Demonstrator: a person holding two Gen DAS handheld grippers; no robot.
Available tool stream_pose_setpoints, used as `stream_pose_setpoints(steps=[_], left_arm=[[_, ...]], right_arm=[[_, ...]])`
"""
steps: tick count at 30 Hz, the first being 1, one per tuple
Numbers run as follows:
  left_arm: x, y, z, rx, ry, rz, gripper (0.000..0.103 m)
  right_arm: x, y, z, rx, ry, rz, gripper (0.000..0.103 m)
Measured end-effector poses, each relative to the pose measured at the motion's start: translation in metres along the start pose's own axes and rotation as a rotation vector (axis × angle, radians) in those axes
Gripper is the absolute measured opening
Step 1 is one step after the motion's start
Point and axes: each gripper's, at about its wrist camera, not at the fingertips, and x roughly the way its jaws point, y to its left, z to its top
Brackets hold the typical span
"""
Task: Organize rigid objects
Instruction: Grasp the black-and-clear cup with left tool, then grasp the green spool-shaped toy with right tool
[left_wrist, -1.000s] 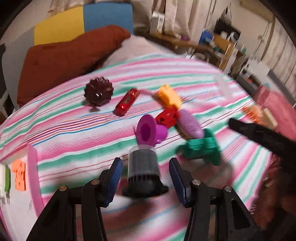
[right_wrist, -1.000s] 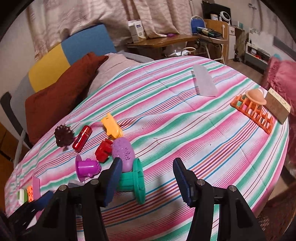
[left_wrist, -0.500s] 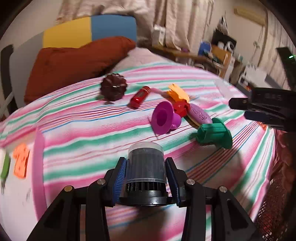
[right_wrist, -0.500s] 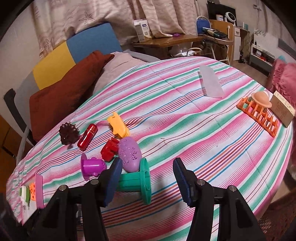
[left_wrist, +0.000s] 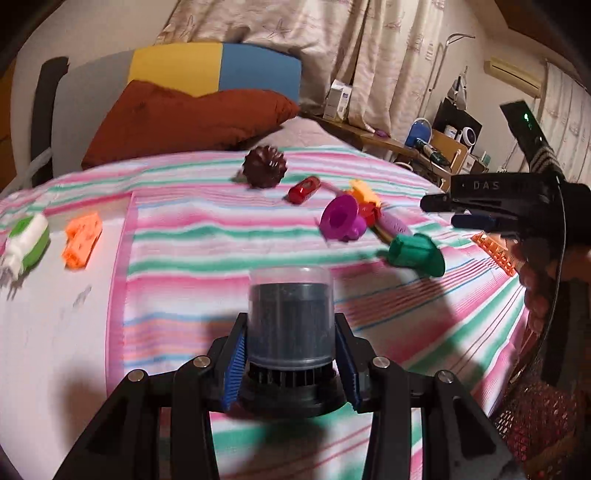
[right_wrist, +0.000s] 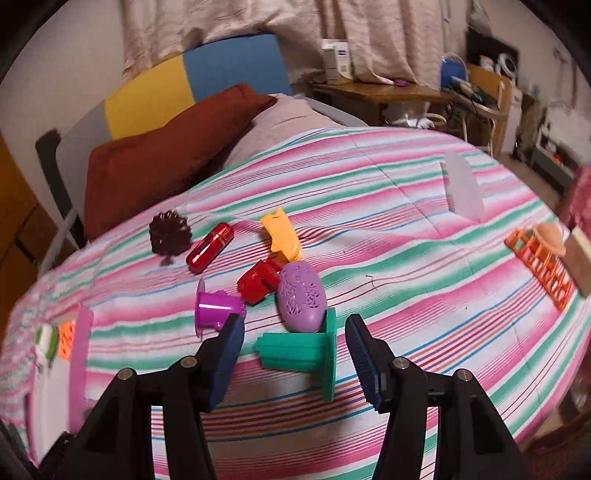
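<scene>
The left gripper (left_wrist: 290, 363) had just closed on the black canister (left_wrist: 290, 325).
The right gripper (right_wrist: 295, 354) hung unclenched around the green piece (right_wrist: 303, 350), pads apart from it.

A rust-brown cushion (right_wrist: 162, 162) leans against a yellow-and-blue headboard (right_wrist: 192, 85). Beige curtains (left_wrist: 388, 55) hang behind. A wooden desk (right_wrist: 376, 92) carries a white box (right_wrist: 336, 59) beside the striped bedspread (right_wrist: 406, 236).

Warm dim indoor light, soft shadows, fisheye bending, dark vignetted corners, slight motion blur
</scene>
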Motion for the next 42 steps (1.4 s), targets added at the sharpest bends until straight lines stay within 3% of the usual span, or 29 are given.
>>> stream_pose_setpoints(steps=[2,3,6,9,11,14,21,26,31,35,38,41,42], left_arm=[[0.006,0.004,-0.009,-0.025,0.044,-0.022,0.044],[0.004,0.003,-0.013,-0.016,0.025,-0.016,0.044],[0.004,-0.004,-0.014,0.032,0.025,0.008,0.044],[0.004,0.001,-0.013,0.002,0.02,-0.016,0.044],[0.004,-0.001,-0.015,0.019,0.015,-0.009,0.044],[0.003,-0.003,-0.017,0.039,0.006,-0.007,0.044],[0.001,-0.004,-0.021,0.066,0.001,-0.006,0.044],[0.0,-0.006,-0.023,0.082,-0.015,0.003,0.044],[0.001,-0.007,-0.024,0.093,-0.026,0.009,0.045],[-0.001,-0.008,-0.025,0.095,-0.027,0.008,0.045],[-0.001,-0.008,-0.025,0.098,-0.03,0.009,0.045],[-0.001,-0.008,-0.026,0.098,-0.033,0.011,0.045],[-0.001,-0.008,-0.026,0.1,-0.034,0.01,0.045]], right_arm=[[0.002,0.004,-0.002,-0.019,0.009,0.009,0.058],[0.004,0.004,-0.002,-0.02,0.024,0.024,0.058],[0.016,0.012,0.002,-0.099,0.142,0.05,0.058],[0.022,0.032,0.01,-0.333,0.223,-0.04,0.058],[0.027,0.043,0.012,-0.473,0.276,-0.055,0.058],[0.042,0.059,0.008,-0.7,0.343,-0.147,0.058],[0.077,0.062,-0.007,-0.86,0.487,-0.245,0.055],[0.082,0.056,-0.006,-0.818,0.467,-0.267,0.051],[0.06,0.051,0.008,-0.621,0.4,-0.14,0.023],[0.048,0.041,0.01,-0.451,0.357,-0.059,0.019],[0.051,0.029,0.017,-0.369,0.357,-0.063,0.024],[0.063,0.025,0.029,-0.376,0.386,-0.093,0.053],[0.071,0.025,0.031,-0.39,0.417,-0.104,0.058]])
